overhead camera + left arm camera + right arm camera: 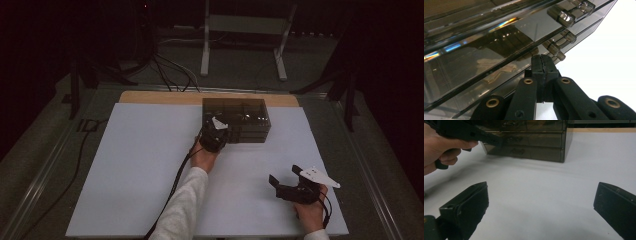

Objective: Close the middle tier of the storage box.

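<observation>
A smoky see-through drawer box stands at the back middle of the white table sheet. My left gripper is at the box's front left. In the left gripper view its jaws are pressed together, tips against the box front just below the clear drawer handles; I see nothing between them. My right gripper rests near the front right of the sheet, apart from the box. Its jaws stand wide open over bare sheet, facing the box and the left gripper.
A strip of wooden tabletop shows behind the sheet. Beyond it, cables lie on the floor beside a white stand. The left gripper's cable trails back along the forearm.
</observation>
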A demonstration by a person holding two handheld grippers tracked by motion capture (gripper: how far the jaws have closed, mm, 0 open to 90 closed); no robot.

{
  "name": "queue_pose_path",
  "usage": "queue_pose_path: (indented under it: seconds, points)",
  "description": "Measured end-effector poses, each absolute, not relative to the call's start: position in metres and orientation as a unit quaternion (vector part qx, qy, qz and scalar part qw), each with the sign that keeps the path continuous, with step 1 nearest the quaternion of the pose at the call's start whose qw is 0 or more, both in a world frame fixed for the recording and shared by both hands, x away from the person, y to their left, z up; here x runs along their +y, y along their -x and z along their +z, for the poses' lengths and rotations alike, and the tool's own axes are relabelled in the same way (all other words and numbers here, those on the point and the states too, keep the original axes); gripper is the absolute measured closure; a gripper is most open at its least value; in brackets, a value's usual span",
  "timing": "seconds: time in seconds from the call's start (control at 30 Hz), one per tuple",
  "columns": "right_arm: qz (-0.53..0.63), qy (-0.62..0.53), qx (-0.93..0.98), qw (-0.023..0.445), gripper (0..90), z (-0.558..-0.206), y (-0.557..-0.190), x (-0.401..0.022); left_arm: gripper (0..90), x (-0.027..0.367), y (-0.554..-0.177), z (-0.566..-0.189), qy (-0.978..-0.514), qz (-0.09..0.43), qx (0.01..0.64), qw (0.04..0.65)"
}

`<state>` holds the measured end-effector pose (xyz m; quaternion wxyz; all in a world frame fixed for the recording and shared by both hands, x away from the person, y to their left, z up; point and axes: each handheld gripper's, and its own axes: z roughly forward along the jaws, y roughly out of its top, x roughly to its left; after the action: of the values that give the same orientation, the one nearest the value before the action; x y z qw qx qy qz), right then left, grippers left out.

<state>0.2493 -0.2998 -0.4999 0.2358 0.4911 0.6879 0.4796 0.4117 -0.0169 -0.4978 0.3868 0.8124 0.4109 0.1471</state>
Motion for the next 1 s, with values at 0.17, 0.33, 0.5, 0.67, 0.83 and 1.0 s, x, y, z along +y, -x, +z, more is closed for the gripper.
queue_pose_path:
  seconds: [0.17,0.33,0.5,0.67,0.83,1.0]
  points:
    - [0.480,-0.492,0.687,0.236,0.0,-0.500,-0.249,-0.301,90.0,-0.021,-0.412,-0.497,-0.810,0.148,0.411,0.392]
    - [0.480,-0.493,0.686,0.236,0.0,-0.500,-0.249,-0.301,90.0,-0.024,-0.411,-0.495,-0.811,0.152,0.407,0.392]
    - [0.480,-0.492,0.687,0.236,0.0,-0.499,-0.249,-0.301,90.0,-0.024,-0.411,-0.496,-0.809,0.154,0.409,0.392]
    - [0.480,-0.492,0.686,0.237,0.0,-0.499,-0.249,-0.302,90.0,-0.019,-0.409,-0.494,-0.811,0.152,0.405,0.393]
    - [0.481,-0.492,0.686,0.237,0.0,-0.499,-0.249,-0.302,90.0,-0.009,-0.403,-0.489,-0.812,0.152,0.396,0.401]
    - [0.481,-0.490,0.686,0.239,0.0,-0.499,-0.249,-0.302,88.5,0.001,-0.394,-0.484,-0.812,0.165,0.386,0.407]
